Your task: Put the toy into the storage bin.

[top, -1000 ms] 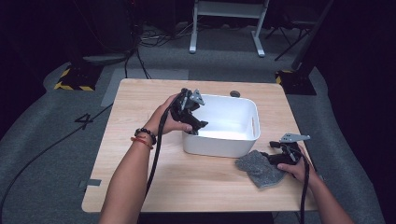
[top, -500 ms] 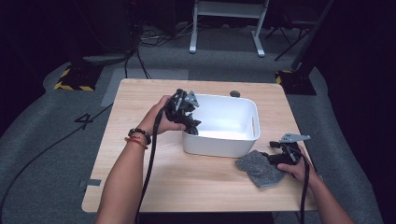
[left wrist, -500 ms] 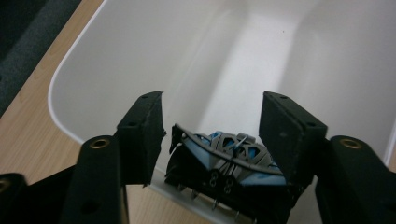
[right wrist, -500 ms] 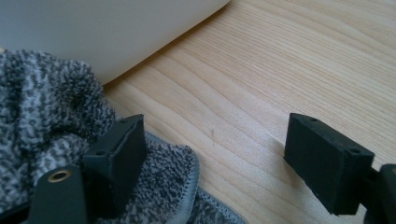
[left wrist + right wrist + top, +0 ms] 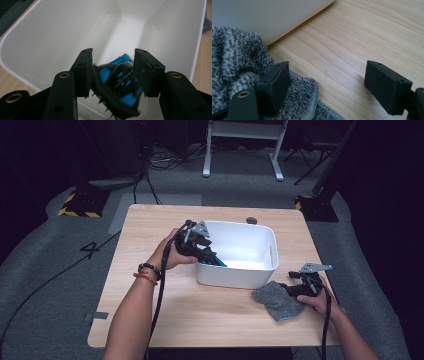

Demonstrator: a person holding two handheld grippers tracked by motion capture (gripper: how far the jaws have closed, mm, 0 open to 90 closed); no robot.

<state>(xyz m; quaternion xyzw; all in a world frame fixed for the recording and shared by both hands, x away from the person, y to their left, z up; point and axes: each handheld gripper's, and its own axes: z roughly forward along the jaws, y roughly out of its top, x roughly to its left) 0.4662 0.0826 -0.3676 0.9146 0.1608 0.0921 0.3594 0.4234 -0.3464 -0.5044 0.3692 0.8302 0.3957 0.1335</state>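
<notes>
text: "4" | on: grey floor [image 5: 60, 285] | left of table [image 5: 150, 220]

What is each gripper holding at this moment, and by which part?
The left gripper holds a blue and black brush over the white bin, jaws on its two sides. The right gripper is open, holding nothing; one jaw rests on the grey cloth.

We see bin [image 5: 240, 265] mid-table [image 5: 150, 320]. Left gripper [image 5: 202, 251] over bin's left rim, brush [image 5: 117, 82] between jaws, inside bin. Cloth [image 5: 277, 300] on table just right-front of bin; right gripper [image 5: 292, 290] at cloth's right edge.
</notes>
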